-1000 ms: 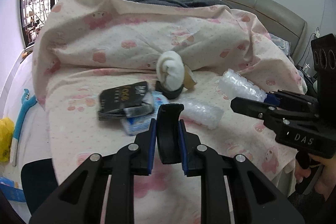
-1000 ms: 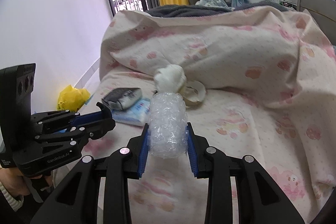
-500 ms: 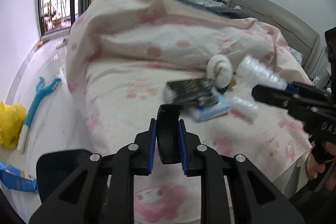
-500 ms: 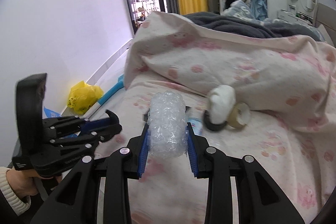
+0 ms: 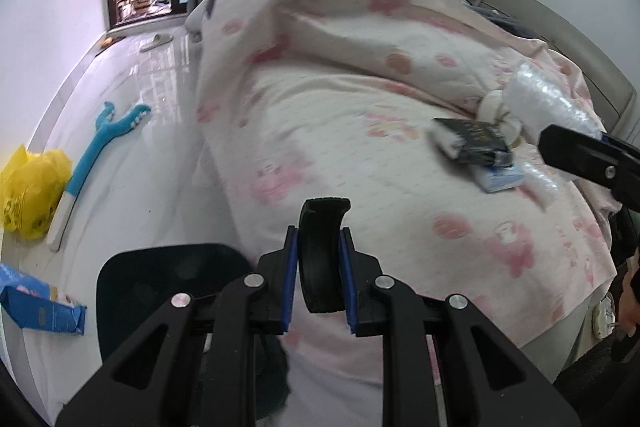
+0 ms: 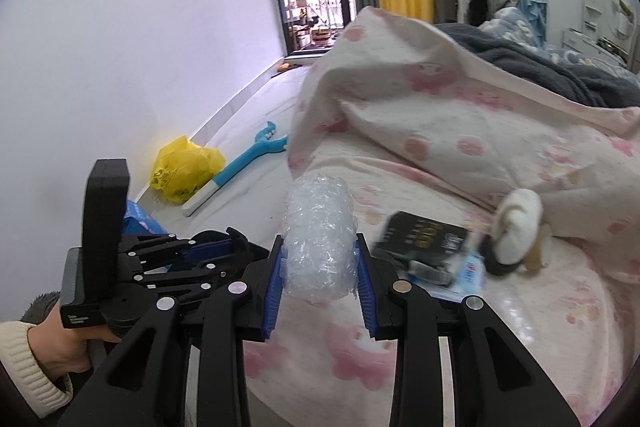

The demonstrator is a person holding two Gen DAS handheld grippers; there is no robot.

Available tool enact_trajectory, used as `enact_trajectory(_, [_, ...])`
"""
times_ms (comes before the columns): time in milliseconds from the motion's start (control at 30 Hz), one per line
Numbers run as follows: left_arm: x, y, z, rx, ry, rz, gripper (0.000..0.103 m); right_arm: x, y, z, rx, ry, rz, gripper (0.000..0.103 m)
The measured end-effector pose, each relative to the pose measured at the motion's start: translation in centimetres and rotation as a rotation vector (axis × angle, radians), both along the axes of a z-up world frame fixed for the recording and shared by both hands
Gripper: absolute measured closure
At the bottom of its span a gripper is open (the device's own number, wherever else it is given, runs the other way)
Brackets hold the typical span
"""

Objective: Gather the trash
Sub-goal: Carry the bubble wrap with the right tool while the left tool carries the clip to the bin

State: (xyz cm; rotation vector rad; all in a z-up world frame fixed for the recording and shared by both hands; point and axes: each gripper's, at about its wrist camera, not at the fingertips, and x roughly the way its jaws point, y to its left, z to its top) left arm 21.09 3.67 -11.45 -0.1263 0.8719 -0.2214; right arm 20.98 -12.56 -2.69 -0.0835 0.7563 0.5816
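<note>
Your left gripper is clamped on a black ring standing on edge, its lower part hidden between the pads, while your right gripper squeezes a bubble-wrap roll, long axis pointing forward over the bed.

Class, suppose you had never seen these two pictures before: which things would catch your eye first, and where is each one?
First, the left tongs at the bottom centre, clamped on a black ring, and the right tongs gripping a roll of bubble wrap. Behind them spreads the pink-patterned bed cover, with a black packet lying on it. On the floor by the wall sits a bright yellow bag.
</note>
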Motion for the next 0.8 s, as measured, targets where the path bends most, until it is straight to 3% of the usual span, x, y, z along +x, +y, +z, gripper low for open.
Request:
enact_trajectory(467, [-0.7,6.4,-4.5,0.034,0.120,0.069,0.081,0.7,6.8,-1.8,0.001,0.086,0.052,0.070])
enact_trajectory(800, [-1.2,10.6,-8.8,0.053,0.266,0.102,0.081,1.2,12.1,-2.9,-0.007,0.127,0.101,0.070])
